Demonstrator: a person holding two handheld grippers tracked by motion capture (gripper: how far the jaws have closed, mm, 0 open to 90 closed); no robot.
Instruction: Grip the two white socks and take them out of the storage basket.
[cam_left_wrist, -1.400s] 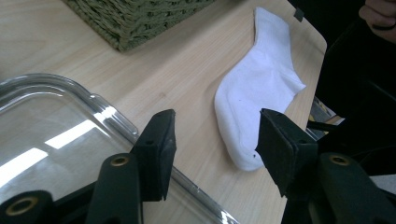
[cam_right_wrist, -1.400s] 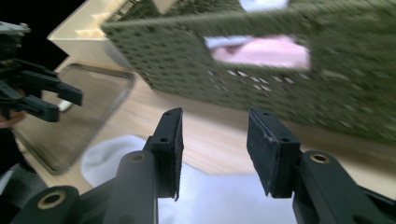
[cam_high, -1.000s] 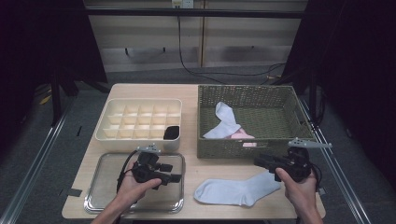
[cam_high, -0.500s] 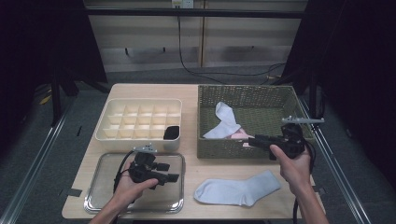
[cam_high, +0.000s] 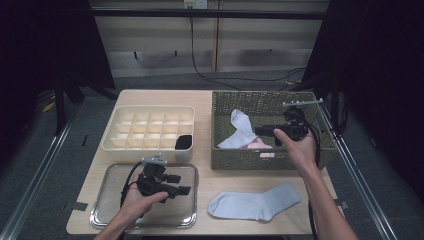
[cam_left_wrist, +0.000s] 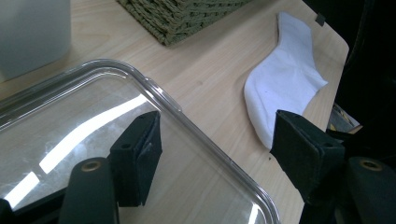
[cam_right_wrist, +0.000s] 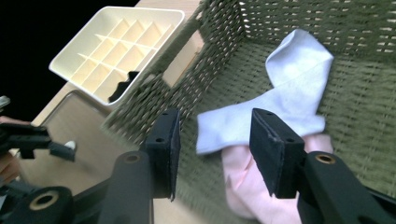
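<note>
Below: wooden table (cam_high: 205, 100), dark room, grey floor (cam_high: 40, 165).

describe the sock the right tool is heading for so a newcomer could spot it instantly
Find the green woven basket at the table's right rear. Inside lies a white sock, bent, just ahead of the right tool. It lies on top of a pink sock, unlike the flat white one on the tabletop.

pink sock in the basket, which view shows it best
The right gripper view: the pink sock lies close ahead of the right claw, partly under a white sock on the basket floor. The high view shows a small pink patch behind the basket's front wall.
</note>
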